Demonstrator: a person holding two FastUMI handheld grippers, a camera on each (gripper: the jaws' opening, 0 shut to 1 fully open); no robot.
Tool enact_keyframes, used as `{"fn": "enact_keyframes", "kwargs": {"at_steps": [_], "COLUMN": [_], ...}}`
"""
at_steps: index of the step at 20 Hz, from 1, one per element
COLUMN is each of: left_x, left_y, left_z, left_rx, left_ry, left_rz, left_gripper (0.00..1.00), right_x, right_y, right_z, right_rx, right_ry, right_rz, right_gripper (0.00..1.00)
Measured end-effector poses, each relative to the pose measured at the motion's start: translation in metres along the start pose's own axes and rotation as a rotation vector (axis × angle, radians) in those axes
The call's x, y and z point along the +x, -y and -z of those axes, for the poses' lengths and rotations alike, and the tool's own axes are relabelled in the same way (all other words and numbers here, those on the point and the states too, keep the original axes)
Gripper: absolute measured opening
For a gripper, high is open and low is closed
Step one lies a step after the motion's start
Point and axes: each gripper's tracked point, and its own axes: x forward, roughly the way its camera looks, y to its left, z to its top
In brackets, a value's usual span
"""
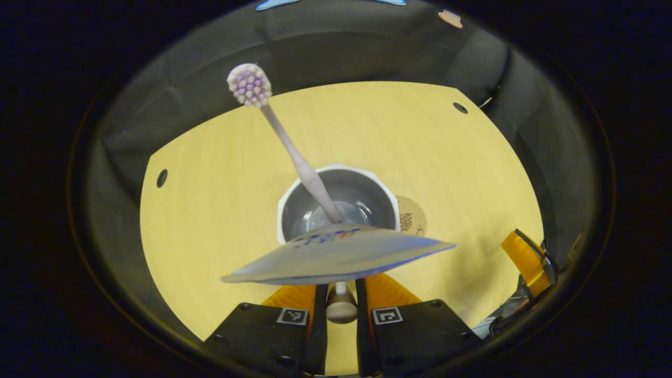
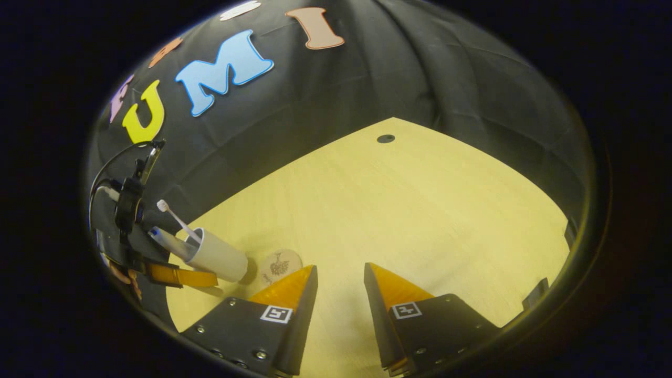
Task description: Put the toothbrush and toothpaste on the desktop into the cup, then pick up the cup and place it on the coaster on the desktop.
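Note:
A white cup [image 1: 367, 197] stands upright on the wooden table [image 1: 220, 210], and a pale purple toothbrush [image 1: 294, 152] leans in it, head up. My left gripper [image 1: 341, 287] is shut on the toothpaste tube [image 1: 336, 257]. The tube hangs cap down, its flat crimped end close to the camera, over the cup's near rim. A round cork coaster [image 1: 412, 215] lies just right of the cup. In the right gripper view the cup [image 2: 218, 258], toothbrush [image 2: 176, 219], tube [image 2: 165, 239] and coaster [image 2: 280, 265] sit at the left. My right gripper [image 2: 340, 273] stands open above bare table.
Small dark holes mark the tabletop [image 1: 460, 107] [image 1: 161, 178] [image 2: 386, 138]. Black cloth walls close in behind the table. The right gripper [image 1: 527, 257] shows at the table's right edge in the left gripper view.

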Motion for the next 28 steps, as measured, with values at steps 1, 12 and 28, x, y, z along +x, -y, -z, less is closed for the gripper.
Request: {"fn": "enact_keyframes", "kwargs": {"at_steps": [1,12,28], "left_x": [0.002,0.042,0.059], "left_y": [0.004,0.045,0.058], "left_z": [-0.003,-0.007,0.012], "left_rx": [0.004,0.04,0.019], "left_ry": [-0.001,-0.041,-0.044], "left_rz": [0.008,0.059,-0.003], "left_gripper": [0.3,0.3,0.3], "right_x": [-0.001,-0.015,-0.008], "right_y": [0.004,0.052,0.055], "right_z": [-0.001,-0.001,0.003], "right_rx": [0.007,0.096,0.107], "right_ry": [0.004,0.018,-0.004], "right_rz": [0.007,0.077,0.065], "right_gripper": [0.54,0.54,0.54]}}
